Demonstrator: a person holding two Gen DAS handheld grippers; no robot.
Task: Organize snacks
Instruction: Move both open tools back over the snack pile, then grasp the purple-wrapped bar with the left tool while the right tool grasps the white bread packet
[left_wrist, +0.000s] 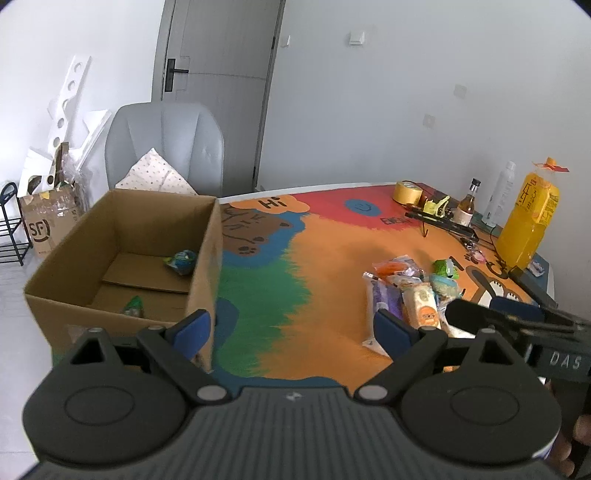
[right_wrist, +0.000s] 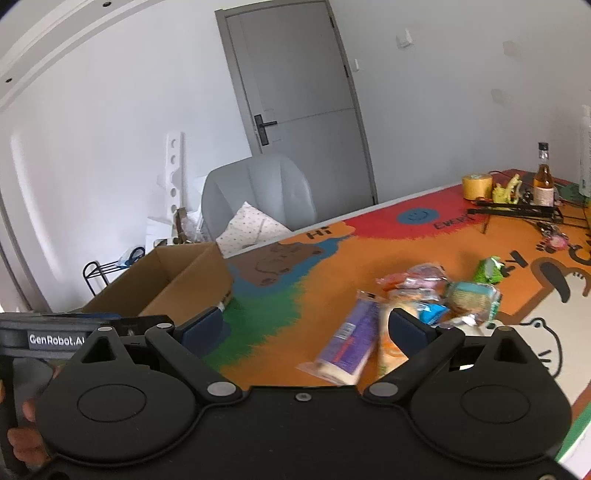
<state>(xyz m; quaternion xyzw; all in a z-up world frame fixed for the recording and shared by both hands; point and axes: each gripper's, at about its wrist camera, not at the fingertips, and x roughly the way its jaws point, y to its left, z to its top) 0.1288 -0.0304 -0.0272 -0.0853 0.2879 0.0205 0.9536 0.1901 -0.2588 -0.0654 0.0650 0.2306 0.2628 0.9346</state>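
Note:
A pile of wrapped snacks (left_wrist: 410, 288) lies on the colourful table mat (left_wrist: 325, 243); it also shows in the right wrist view (right_wrist: 413, 302), with a purple packet (right_wrist: 351, 339) nearest. An open cardboard box (left_wrist: 122, 254) stands at the table's left edge and holds two small snack packets (left_wrist: 181, 260). My left gripper (left_wrist: 291, 328) is open and empty, above the mat between box and pile. My right gripper (right_wrist: 306, 328) is open and empty, just short of the purple packet. The box also shows in the right wrist view (right_wrist: 166, 284).
A yellow juice bottle (left_wrist: 528, 221), a tape roll (left_wrist: 408, 192), small bottles and a black rack (left_wrist: 439, 221) stand along the far right of the table. A grey chair (left_wrist: 166, 147) with a cushion sits behind the box. A door (right_wrist: 303, 92) is behind.

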